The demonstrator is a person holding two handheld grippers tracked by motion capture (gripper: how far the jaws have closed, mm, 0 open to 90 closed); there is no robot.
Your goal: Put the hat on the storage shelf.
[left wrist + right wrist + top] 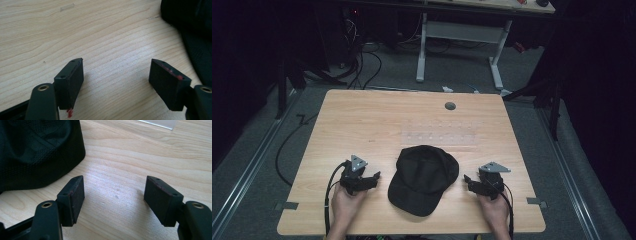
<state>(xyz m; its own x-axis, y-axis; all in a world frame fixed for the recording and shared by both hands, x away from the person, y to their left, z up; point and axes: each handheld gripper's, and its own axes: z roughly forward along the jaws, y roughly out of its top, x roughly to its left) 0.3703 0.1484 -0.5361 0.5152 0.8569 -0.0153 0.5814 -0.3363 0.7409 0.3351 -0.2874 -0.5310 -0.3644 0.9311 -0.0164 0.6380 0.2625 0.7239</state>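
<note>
A black cap lies on the wooden table, near the front edge and about midway across, with its rounded crown toward twelve o'clock and its brim pointing to about seven o'clock. No logo, label or writing can be made out on the cap; its fabric reads as plain dark cloth with a fine weave in the gripper views.

The left gripper rests on the table at the cap's nine o'clock, just beside it but not touching, with the person's left hand behind it. Its jaws stand wide apart with only bare wood between them. In the left gripper view the cap sits at about two o'clock of the jaws, and small red marks show on the pads.

The right gripper rests at the cap's three o'clock, also just beside it and clear of it, held by the right hand. Its jaws are likewise spread wide over bare table. In the right gripper view the cap lies at about ten o'clock.

A clear plastic sheet lies flat at the cap's twelve o'clock, and a round grey cable hole sits beyond it. No writing is readable on either.
</note>
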